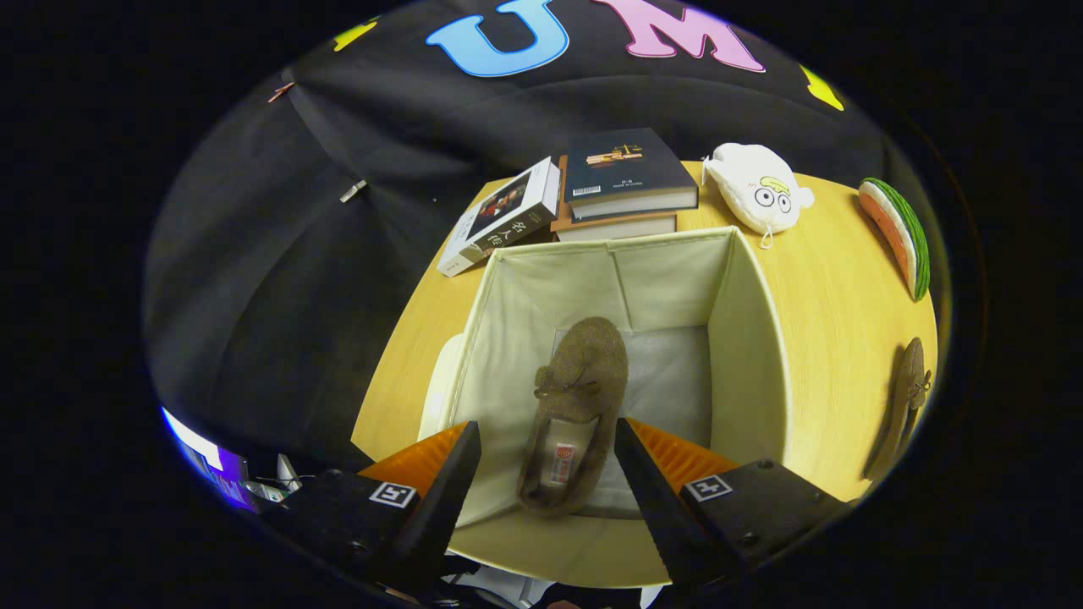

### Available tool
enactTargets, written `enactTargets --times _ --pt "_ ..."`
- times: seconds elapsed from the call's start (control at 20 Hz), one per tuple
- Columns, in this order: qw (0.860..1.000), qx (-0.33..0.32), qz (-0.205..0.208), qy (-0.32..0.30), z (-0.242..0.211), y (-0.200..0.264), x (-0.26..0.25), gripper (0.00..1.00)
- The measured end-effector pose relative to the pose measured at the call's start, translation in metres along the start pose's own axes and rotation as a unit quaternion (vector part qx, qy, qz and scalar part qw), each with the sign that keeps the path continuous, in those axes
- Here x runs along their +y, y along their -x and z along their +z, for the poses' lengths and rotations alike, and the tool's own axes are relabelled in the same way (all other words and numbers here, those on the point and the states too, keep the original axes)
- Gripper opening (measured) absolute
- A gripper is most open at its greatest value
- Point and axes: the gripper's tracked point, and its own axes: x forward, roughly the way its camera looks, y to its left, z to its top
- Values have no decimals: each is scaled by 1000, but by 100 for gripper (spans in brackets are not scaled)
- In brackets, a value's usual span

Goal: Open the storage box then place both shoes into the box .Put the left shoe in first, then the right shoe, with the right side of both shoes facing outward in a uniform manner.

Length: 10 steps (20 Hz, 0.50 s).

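A cream fabric storage box [744, 330] stands open on the wooden table, just ahead of my fingers. One brown suede shoe [579, 397] with a small bow lies on the box floor, toe pointing away from me, its heel between my two fingers. My gripper [546, 440] hovers above the box's near rim, open, with neither finger touching the shoe. The second brown shoe [905, 397] lies on the table to the right of the box.
Beyond the box lie a leaning white book [503, 216] and a stack of books [626, 182]. A white plush toy [757, 194] and a watermelon-slice toy [901, 237] sit at the far right of the table [829, 296]. The box lid [436, 389] rests left of the box.
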Motion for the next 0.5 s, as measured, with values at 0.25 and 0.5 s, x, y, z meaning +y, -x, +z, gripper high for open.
enactTargets --times 0.25,0.5 --pt "996 -90 6 2 51 64 -28 98" --pt "983 -174 -49 2 87 133 -106 98"
